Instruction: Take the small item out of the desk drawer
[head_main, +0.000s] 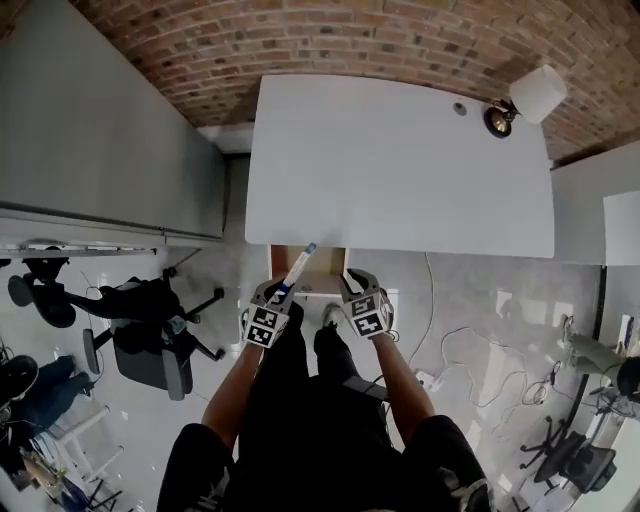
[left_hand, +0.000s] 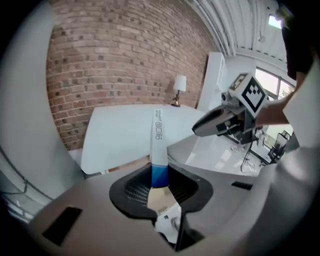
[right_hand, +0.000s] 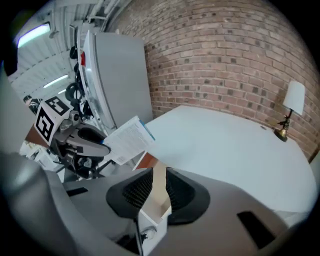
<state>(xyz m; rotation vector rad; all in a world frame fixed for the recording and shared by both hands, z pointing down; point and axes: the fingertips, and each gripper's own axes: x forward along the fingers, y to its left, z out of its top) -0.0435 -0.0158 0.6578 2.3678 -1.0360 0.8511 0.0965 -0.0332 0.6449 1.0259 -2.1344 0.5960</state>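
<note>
In the head view, a small flat white box with a blue end sticks up from my left gripper, which is shut on it. In the left gripper view the box stands upright with its blue end pinched between the pads of that gripper. Below the white desk's front edge the wooden drawer is pulled open. My right gripper hovers beside the left one above the drawer, open with nothing between its jaws. From the right gripper view the box shows broadside.
A table lamp stands at the desk's far right corner against a brick wall. A grey partition runs along the left. A black office chair sits on the floor at left, and cables trail at right.
</note>
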